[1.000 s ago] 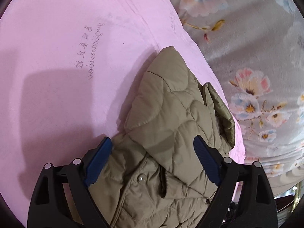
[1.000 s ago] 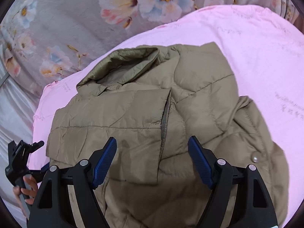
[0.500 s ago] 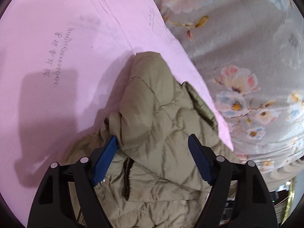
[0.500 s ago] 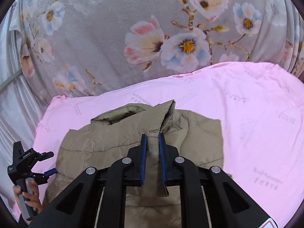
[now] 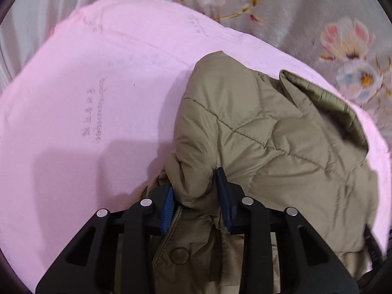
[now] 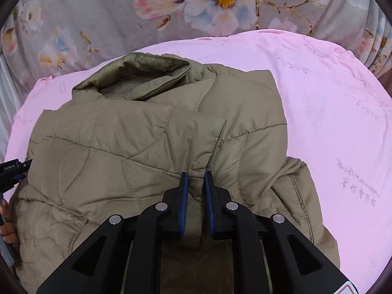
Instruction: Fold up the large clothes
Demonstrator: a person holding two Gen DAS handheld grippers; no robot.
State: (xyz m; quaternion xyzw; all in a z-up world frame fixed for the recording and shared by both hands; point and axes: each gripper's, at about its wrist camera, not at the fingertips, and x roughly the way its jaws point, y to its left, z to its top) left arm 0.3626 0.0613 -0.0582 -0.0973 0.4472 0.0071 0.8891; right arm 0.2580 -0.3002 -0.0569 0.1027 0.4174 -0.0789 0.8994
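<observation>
The left gripper point(image 5: 196, 193) is angled steeply down onto the bedding, and its jaws are closing with a bunched fold of the olive quilted jacket point(image 5: 269, 132) gathered between the blue pads point(image 5: 167, 205); the padding is pinched and puckered where the pads meet it. A snap button point(image 5: 180, 255) on the jacket's front edge is seen just below the jaws, between the black finger frames.

The right gripper point(image 6: 196, 183) is likewise tilted downward and is clamped narrowly on a thin ridge of the jacket point(image 6: 147, 147) at a seam near the middle of the garment, the fabric pulled up slightly between its fingertips. At the far left edge of the right wrist view, part of the other black tool point(image 6: 11, 171) and the hand point(image 6: 7, 223) that holds it are glimpsed beside the jacket's side.

The jacket is spread over a pink sheet point(image 6: 330, 122), with its collar point(image 6: 137, 78) opened toward the far side and one front panel laid over the other. Faint printed lettering point(image 5: 94, 115) is carried on the pink sheet. Beyond the sheet, a grey floral cloth point(image 6: 147, 7) is draped across the background. No container is visible in either view.
</observation>
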